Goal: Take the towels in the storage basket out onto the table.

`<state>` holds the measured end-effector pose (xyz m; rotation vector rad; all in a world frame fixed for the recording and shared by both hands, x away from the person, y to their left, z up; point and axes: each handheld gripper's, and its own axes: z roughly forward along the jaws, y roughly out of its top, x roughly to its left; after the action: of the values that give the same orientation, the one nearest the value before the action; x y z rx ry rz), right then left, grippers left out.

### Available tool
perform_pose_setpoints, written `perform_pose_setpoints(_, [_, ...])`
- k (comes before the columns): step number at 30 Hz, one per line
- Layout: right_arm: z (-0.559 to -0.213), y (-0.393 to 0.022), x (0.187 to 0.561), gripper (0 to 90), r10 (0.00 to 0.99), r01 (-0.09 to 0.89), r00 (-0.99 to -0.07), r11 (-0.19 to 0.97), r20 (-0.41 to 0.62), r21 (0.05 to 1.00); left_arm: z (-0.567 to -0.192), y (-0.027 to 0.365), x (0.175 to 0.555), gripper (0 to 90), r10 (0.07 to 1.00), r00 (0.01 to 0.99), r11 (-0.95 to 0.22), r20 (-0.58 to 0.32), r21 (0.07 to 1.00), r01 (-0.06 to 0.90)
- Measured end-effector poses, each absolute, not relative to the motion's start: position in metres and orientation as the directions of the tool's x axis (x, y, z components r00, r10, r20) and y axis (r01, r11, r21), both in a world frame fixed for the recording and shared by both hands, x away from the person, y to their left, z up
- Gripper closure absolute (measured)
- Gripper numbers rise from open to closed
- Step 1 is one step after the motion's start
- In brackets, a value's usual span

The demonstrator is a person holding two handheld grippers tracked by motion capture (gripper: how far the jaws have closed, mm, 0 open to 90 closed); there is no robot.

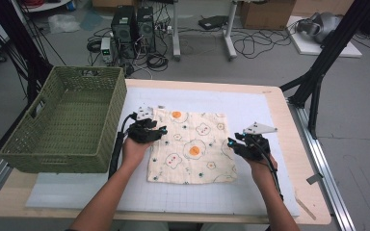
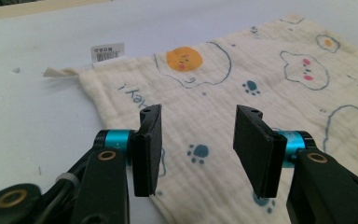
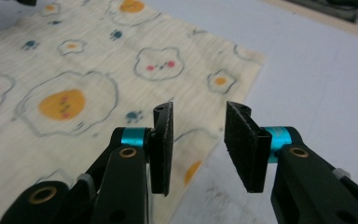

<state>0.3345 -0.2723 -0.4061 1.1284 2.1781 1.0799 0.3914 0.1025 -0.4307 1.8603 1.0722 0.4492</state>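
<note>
Cloth [image 1: 192, 147] flat and spread on white mat [image 1: 250, 103], table centre, egg and paw print up. Left gripper [image 1: 158, 130] at cloth's 9 o'clock edge, near far-left corner by tag [image 2: 107, 51]; jaws spread, nothing pinched, cloth lying under and ahead of the gap. Right gripper [image 1: 231, 143] at cloth's 3 o'clock edge; jaws parted, nothing between, cloth border running beneath left jaw, bare mat under right jaw. Green basket [image 1: 58, 122] at 9 o'clock, just beside left gripper, apart from cloth.
</note>
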Motion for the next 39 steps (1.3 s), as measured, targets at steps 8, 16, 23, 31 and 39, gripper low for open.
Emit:
perform_pose_setpoints(8, [-0.434, -0.27, 0.298, 61.3, 0.779, 0.49, -0.626, 0.424, -0.031, 0.761, -0.426, 0.114, 0.365, 50.5, 0.802, 0.583, -0.177, -0.13, 0.88, 0.441])
perform_pose_setpoints(16, [-0.446, -0.271, 0.282, 63.3, 0.765, 0.519, -0.645, 0.441, -0.003, 0.732, -0.429, 0.123, 0.342, 40.1, 0.759, 0.628, -0.118, -0.171, 0.913, 0.391])
perform_pose_setpoints(23, [-0.441, -0.27, 0.272, 75.0, 0.738, 0.503, -0.674, 0.5, -0.043, 0.705, -0.43, 0.123, 0.321, 29.7, 0.739, 0.657, -0.119, -0.149, 0.931, 0.345])
perform_pose_setpoints(31, [-0.426, -0.287, 0.272, 29.2, 0.821, 0.443, -0.566, 0.375, -0.07, 0.814, -0.429, 0.131, 0.321, 21.2, 0.728, 0.656, -0.053, -0.199, 0.937, 0.344])
perform_pose_setpoints(39, [-0.42, -0.311, 0.275, 11.6, 0.872, 0.416, -0.488, 0.265, -0.033, 0.87, -0.429, 0.14, 0.32, 19.4, 0.734, 0.654, -0.068, -0.181, 0.939, 0.336])
